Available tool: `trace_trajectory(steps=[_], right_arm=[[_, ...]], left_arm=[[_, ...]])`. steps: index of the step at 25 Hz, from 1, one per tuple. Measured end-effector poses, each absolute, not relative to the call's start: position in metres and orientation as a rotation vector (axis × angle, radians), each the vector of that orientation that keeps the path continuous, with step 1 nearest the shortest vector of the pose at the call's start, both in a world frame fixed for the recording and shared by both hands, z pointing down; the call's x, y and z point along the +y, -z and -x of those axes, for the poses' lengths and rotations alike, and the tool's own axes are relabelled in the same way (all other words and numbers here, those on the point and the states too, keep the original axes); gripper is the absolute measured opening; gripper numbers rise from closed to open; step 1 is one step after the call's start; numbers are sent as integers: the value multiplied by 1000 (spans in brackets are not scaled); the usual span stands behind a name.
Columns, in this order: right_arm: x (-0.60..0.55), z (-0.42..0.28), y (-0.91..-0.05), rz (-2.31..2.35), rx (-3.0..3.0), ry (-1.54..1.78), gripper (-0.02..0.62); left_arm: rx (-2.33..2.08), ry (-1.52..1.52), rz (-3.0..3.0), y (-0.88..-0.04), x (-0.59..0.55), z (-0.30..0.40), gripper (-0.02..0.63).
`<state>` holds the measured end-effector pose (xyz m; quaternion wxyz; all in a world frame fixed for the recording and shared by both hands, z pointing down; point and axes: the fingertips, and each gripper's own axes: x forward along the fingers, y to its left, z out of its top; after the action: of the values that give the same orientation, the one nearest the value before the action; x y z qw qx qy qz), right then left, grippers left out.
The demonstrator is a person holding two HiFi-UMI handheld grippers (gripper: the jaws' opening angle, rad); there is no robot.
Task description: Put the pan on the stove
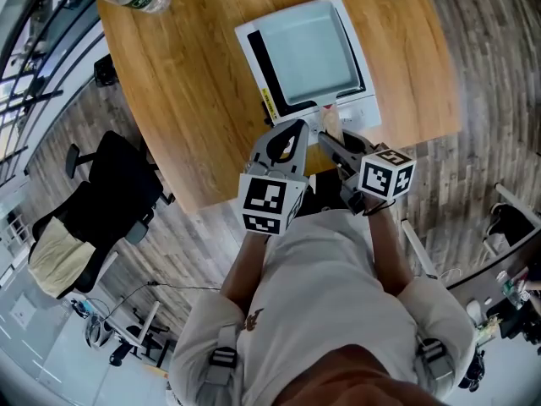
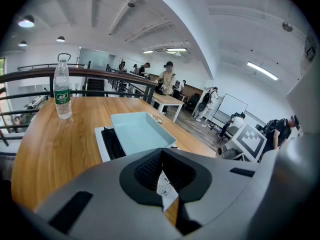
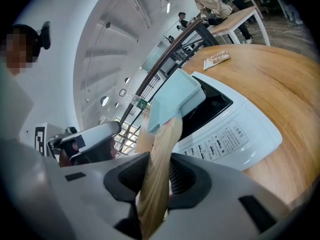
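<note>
**A:** Head view: the pale blue rectangular metal pan [image 1: 308, 49] lies over the white flat electric stove [image 1: 365, 108], at twelve o'clock from the person.

**B:** The right gripper [image 1: 331, 142] is clamped on its light wooden handle [image 3: 159, 159]. The left gripper [image 2: 167, 184], at nine o'clock of it, has its jaws together on nothing.

**A:** I can't tell if the pan rests flat. Let go while it's tilted and I'd guess it clatters, or a twist nudges the stove towards the round wooden table [image 1: 186, 100] edge at six o'clock.
</note>
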<state>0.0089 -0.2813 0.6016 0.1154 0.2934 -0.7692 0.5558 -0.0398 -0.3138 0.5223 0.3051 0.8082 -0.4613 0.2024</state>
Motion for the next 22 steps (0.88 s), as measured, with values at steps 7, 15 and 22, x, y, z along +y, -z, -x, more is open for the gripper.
trace_trajectory(steps=[7, 15, 22], right_arm=[[-284, -6, -604, -855, -2256, -1611, 121], [-283, -3, -602, -851, -2274, -1551, 152], [-290, -7, -598, -887, -2302, -1514, 222]], left_arm=[[-1218, -534, -2137, -525, -317, 39, 18], [-1217, -535, -2141, -523, -316, 38, 18], [-1217, -536, -2145, -521, -315, 39, 18]])
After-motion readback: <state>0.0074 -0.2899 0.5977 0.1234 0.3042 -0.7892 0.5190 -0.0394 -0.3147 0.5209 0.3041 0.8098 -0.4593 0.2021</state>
